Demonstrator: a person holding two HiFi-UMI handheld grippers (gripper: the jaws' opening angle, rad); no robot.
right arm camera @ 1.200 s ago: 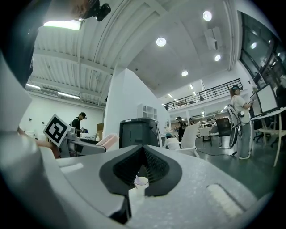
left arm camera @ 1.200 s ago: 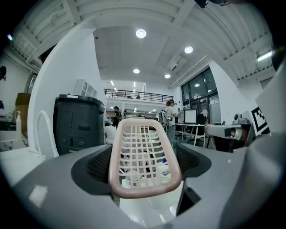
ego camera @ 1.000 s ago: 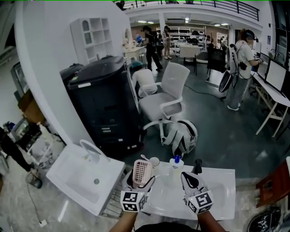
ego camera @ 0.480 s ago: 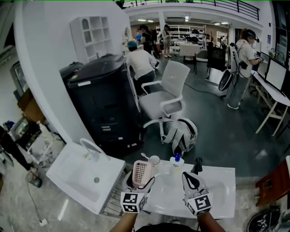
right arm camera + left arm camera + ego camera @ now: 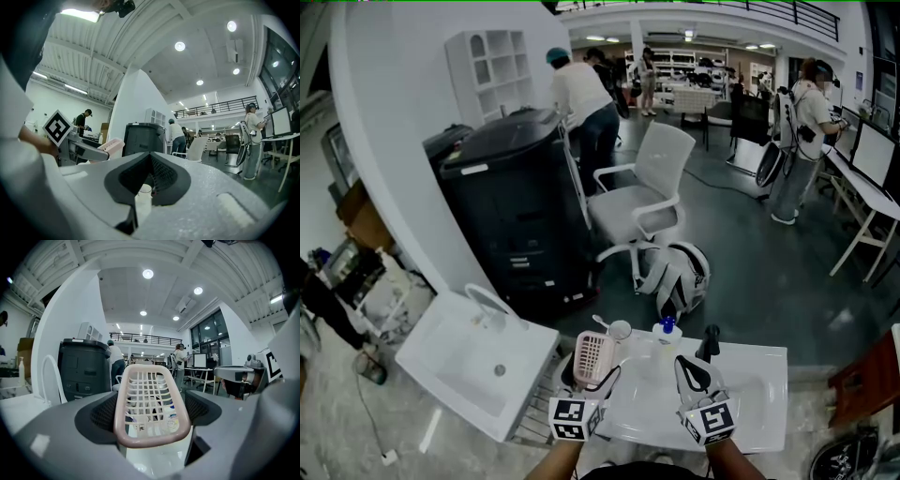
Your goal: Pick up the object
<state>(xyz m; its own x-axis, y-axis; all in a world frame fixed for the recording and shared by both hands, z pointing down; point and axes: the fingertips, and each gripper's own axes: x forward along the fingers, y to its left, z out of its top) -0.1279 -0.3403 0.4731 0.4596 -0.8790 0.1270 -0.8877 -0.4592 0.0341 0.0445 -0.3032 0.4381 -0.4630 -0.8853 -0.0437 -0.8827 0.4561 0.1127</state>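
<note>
One pink basket (image 5: pixel 152 404) in left gripper (image 5: pixel 152 416), right gripper (image 5: pixel 151 177) jaws together

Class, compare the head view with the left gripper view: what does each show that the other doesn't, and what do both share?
Head view only: the bag on the floor, and the marker cube on the left gripper. Left gripper view only: the ceiling lights, and the jaws closed against the sides of the pink basket. Both: that basket and the black cabinet.
</note>
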